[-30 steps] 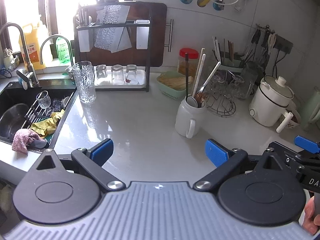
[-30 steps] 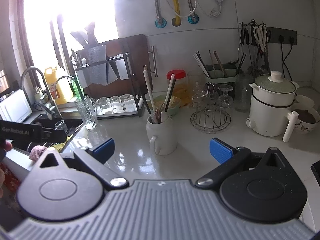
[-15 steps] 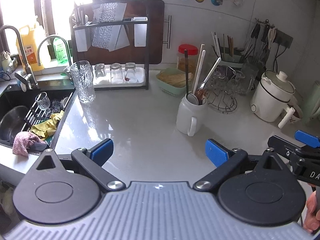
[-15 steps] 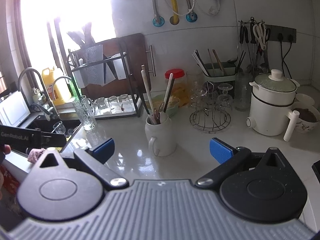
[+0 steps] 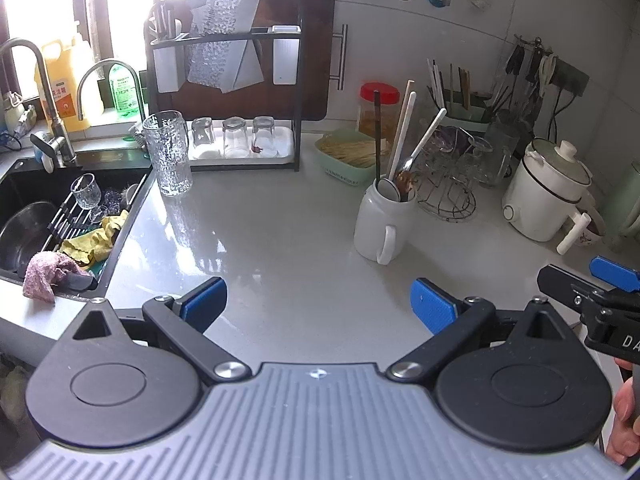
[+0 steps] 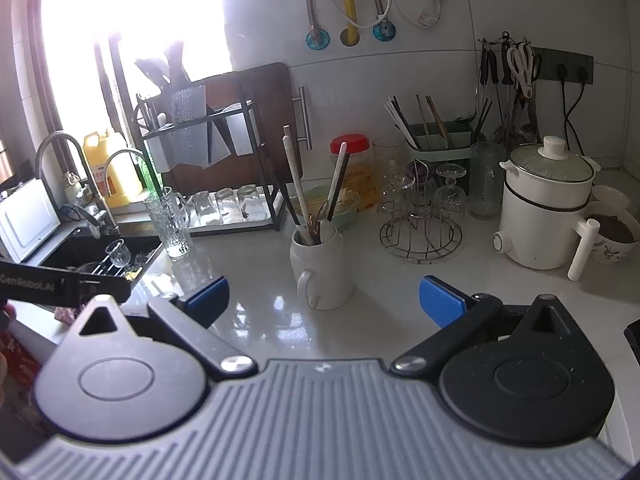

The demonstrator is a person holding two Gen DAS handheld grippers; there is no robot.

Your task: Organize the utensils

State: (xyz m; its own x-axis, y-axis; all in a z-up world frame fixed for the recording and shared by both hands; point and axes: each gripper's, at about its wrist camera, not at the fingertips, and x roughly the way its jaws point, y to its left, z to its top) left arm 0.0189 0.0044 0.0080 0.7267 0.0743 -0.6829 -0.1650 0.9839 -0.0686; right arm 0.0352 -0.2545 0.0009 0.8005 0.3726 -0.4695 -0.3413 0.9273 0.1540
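Nearest the lens, the left tongs [image 5: 318, 300] are hanging wide open over bare grey worktop [image 5: 280, 248], gripping nothing; the right tongs [image 6: 324, 296] are likewise spread and empty. Just beyond them, at about one o'clock in the left view and twelve in the right, a white mug [image 5: 380, 220] is standing upright, handle facing the cameras, holding the utensils [image 5: 400, 148]: chopsticks, a white-handled spoon and a ladle-like piece. Their long axes are running near vertical, handles fanning up and toward one o'clock, working ends buried in the mug. They are probably light, stiff and smooth, so pinching mid-handle above the rim looks safest. Farther back, at two o'clock, a green cutlery caddy [image 6: 438, 140] is holding more chopsticks.
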